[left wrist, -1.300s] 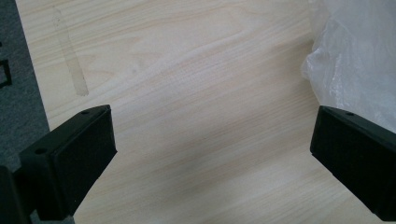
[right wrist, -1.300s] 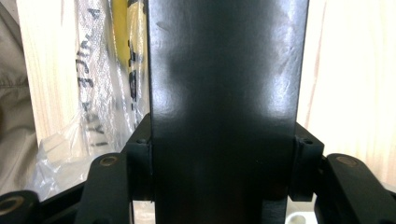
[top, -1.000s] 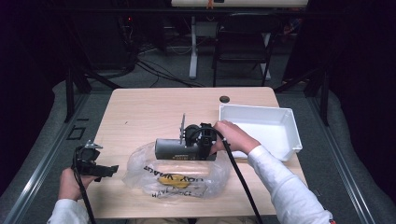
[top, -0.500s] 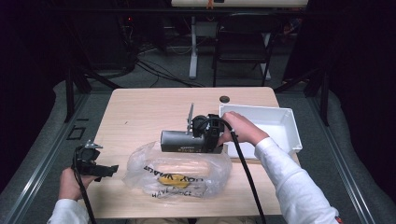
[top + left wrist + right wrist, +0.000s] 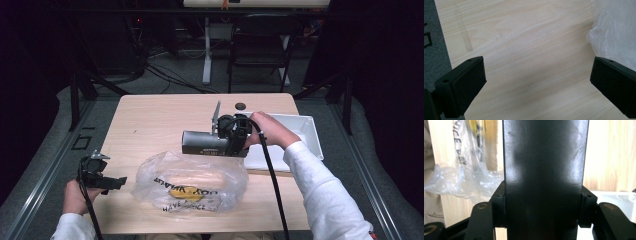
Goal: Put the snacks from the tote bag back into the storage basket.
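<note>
Dark all around is the room, with black cables on the grey floor and a folding chair [image 5: 259,50] behind the table [image 5: 160,117]. It is a pale wood table with soft wavy lines in the grain, smooth and flat. A small dark round thing [image 5: 240,105] sits near its far edge. On the right side lies a white tray [image 5: 306,131] with low walls, hard and shiny like plastic. In my right claw [image 5: 235,137] I hold a long black box [image 5: 205,143]. It is a dark block with flat sides and straight edges, and its face is smooth and a bit glossy, so light smears on it in the right claw's own view [image 5: 544,170]. My jaws squeeze it from both sides. The box hangs in the air just past the far edge of the bag, beside the white tray. The see-through bag [image 5: 192,182] lies near me on the table. It is thin, crinkly and shiny, with black letters on it and something yellow [image 5: 185,193] inside. My left claw [image 5: 102,175] waits at the left edge of the table, near the bag. Its two black jaws stand wide apart with nothing between them but bare wood [image 5: 531,75], and the bag's crumpled edge [image 5: 616,32] is close to one jaw.
</note>
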